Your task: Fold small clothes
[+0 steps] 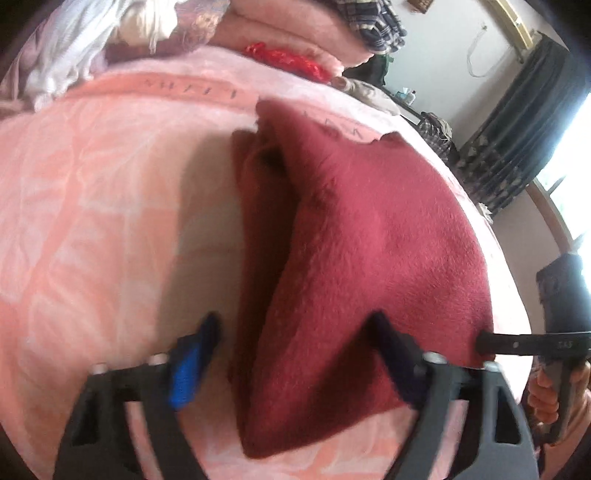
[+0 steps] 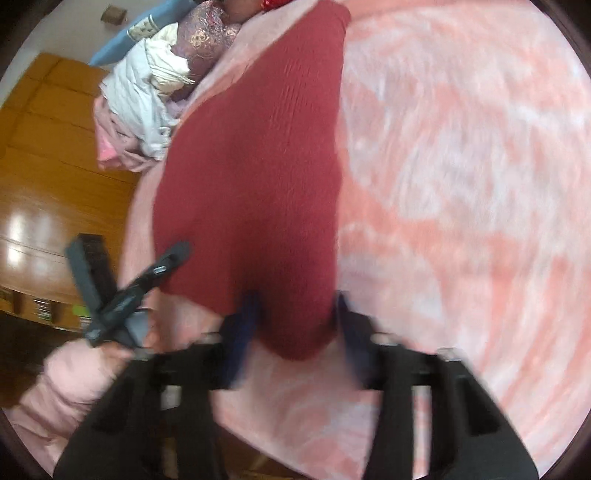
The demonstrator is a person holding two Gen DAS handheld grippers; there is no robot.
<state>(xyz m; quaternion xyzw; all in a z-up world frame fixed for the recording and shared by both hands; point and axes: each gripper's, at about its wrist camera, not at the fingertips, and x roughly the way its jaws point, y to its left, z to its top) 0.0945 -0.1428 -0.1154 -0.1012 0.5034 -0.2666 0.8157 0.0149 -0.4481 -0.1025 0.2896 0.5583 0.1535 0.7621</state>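
A dark red knitted garment (image 1: 354,236) lies folded on a pink patterned blanket (image 1: 92,221). My left gripper (image 1: 295,332) is open, its fingers standing on either side of the garment's near corner. The right gripper's finger (image 1: 517,343) touches the garment's right edge in this view. In the right wrist view the same garment (image 2: 258,166) stretches away from me. My right gripper (image 2: 295,314) is open, its jaws either side of the garment's near end. The left gripper (image 2: 147,277) reaches the garment's left corner there.
A heap of white and pink clothes (image 2: 144,99) lies at the blanket's far left edge. Folded pink bedding (image 1: 280,33) and a red item (image 1: 288,59) sit at the far side. A wooden wardrobe (image 2: 44,158) and dark curtains (image 1: 524,140) stand beyond the bed.
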